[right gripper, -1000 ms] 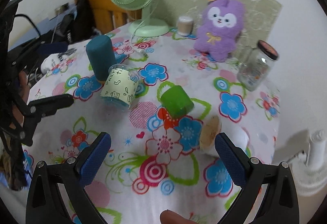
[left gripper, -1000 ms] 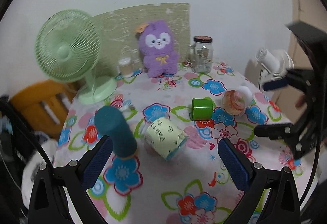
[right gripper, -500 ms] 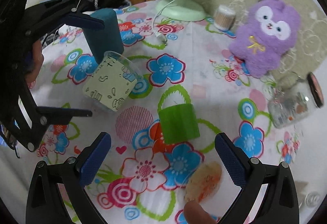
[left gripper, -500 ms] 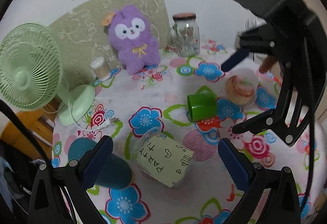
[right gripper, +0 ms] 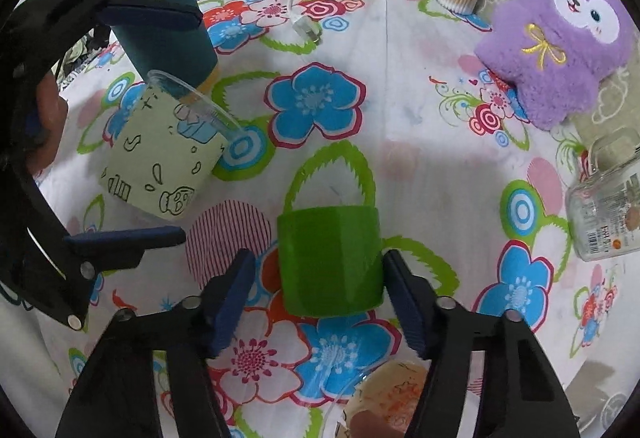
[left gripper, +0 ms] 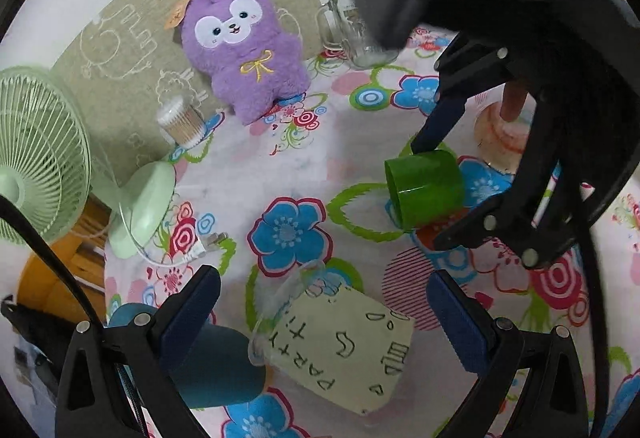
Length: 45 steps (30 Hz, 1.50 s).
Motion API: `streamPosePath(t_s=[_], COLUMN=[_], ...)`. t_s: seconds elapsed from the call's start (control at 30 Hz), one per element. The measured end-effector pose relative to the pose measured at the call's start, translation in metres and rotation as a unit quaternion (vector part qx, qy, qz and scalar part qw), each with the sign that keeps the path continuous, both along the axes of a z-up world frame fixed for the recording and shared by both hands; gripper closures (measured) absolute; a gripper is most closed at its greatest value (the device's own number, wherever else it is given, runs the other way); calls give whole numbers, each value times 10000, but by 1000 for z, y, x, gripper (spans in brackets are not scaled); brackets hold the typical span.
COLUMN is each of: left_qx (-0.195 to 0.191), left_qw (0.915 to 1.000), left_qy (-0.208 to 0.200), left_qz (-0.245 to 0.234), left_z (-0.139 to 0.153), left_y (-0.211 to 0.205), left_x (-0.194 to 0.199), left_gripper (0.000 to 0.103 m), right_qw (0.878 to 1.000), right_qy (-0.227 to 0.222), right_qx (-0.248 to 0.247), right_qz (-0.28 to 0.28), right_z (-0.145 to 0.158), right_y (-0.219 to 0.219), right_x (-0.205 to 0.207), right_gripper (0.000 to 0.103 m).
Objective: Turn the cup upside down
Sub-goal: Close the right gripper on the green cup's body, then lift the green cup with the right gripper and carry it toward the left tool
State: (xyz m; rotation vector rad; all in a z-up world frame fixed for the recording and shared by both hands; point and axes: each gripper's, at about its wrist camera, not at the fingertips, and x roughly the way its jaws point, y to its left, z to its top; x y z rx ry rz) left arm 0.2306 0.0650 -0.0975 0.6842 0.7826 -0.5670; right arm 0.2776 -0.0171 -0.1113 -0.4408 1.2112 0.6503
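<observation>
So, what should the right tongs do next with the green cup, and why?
Probably close the right tongs on the green cup. The cup lies on its side on the tablecloth, its body already between the two open fingers; the right finger looks near its wall, while a gap remains at the left. After gripping, it could be lifted and turned.

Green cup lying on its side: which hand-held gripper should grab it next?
Right. The right hand-held gripper already straddles the green cup, open. The left hand-held gripper sits open at the party cup instead.
</observation>
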Motion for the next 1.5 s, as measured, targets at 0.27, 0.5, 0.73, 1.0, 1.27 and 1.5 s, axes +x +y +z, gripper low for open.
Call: streamPosePath(t_s=[0.27,0.5,0.73,1.0,1.27,1.5], left_qx=[38,-115,-144,-331,-430,-516], left_qw=[9999,9998,9992,9983,9971,9968], left_qy=[3,-44,-262,-173,0,168], left_qz=[-113,-142,-283,-449,-633,-585], left_z=[0,12,28,35,27,17], left_y=[-6,-3,3,24,52,75], left_x=[1,-8,-33,-75,-132,-170], left_gripper=[0,0,0,0,0,0], right_qw=[9998,9984,9960,9917,9889,9821], right_qy=[-150,-424,-618,-524,-330,-231], right_qx=[123,289,416,703,711,794], right_qz=[-63,-217,-483,-938,-1265,-1689], right_z=[10,37,61,69,63,53], right_y=[-6,-7,1,18,52,67], right_x=[-10,-28,-56,-110,-169,-203], right_gripper=[48,48,48,48,48,48])
